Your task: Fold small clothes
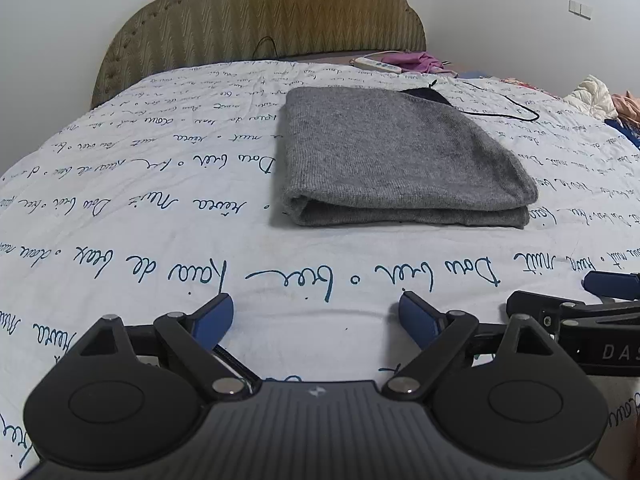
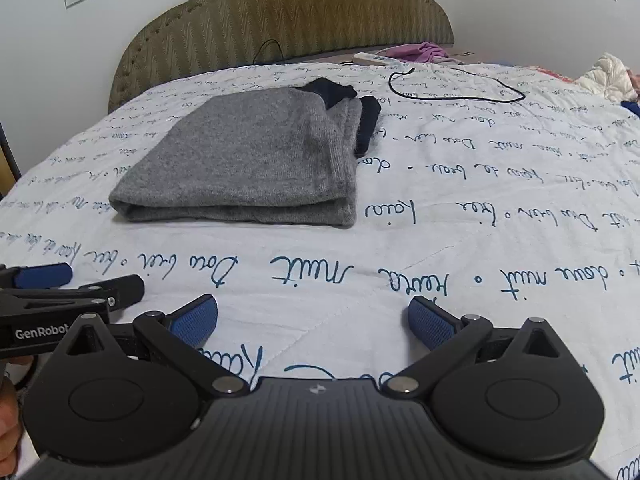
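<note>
Grey knit garment [image 1: 404,156] lies folded on bed [image 1: 160,240], ahead of both claws, well apart. Left claw [image 1: 316,320] spread wide, nothing between. Right claw [image 2: 312,320] likewise wide, empty.

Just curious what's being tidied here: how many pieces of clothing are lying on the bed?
At least 3: a folded grey garment mid-bed, a dark garment tucked along its far side, and a pink garment near the headboard. More fabric at the right edge may be clothing too.
</note>
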{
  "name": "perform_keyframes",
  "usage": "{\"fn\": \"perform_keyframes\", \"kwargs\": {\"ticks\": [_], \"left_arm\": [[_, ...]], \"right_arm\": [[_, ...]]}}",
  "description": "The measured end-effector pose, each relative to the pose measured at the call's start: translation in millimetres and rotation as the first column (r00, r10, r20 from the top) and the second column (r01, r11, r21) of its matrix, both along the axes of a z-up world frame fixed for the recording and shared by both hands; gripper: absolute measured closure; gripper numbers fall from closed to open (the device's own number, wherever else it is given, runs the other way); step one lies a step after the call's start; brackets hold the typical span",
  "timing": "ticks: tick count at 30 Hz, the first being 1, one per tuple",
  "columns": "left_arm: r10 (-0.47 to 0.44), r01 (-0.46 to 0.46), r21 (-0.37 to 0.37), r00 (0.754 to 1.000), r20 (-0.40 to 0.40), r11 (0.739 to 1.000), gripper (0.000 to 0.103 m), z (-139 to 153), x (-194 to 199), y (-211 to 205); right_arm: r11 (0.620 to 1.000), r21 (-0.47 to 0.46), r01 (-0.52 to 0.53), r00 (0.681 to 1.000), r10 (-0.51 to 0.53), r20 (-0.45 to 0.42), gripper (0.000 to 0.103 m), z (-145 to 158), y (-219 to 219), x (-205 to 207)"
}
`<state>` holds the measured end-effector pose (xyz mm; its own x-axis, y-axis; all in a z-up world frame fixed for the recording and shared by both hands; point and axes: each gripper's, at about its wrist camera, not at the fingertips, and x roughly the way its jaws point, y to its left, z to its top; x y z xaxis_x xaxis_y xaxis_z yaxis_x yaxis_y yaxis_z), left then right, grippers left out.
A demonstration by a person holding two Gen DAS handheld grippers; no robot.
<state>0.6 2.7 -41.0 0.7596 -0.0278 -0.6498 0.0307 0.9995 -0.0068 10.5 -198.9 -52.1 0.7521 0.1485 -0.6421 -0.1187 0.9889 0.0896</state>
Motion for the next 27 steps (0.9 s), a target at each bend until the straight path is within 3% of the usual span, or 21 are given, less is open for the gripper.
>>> {"fn": "perform_keyframes", "kwargs": {"ticks": [8,15,22,27], "left_arm": [[0.015,-0.016,0.018,0.999,0.048,1.000,0.007,-6,-6,12],[0.000,-0.001,0.031,0.999,0.038,1.000,0.000,-9,-2,9],[-0.001,0.000,0.036,0.999,0.036,0.999,0.000,-10,-2,7],[-0.001,0.000,0.036,0.999,0.036,0.999,0.000,-10,-2,7]], "right_arm": [[1.000,-0.023,0.018,1.000,-0.017,0.026,0.000,-6,-2,-4],[1.000,0.000,0.017,0.999,-0.017,0.038,0.000,-10,-4,-5],[0.999,-0.050,0.010,0.999,-0.008,0.040,0.000,-11,3,-5],[0.999,-0.037,0.009,0.999,-0.008,0.040,0.000,-12,1,-5]]}}
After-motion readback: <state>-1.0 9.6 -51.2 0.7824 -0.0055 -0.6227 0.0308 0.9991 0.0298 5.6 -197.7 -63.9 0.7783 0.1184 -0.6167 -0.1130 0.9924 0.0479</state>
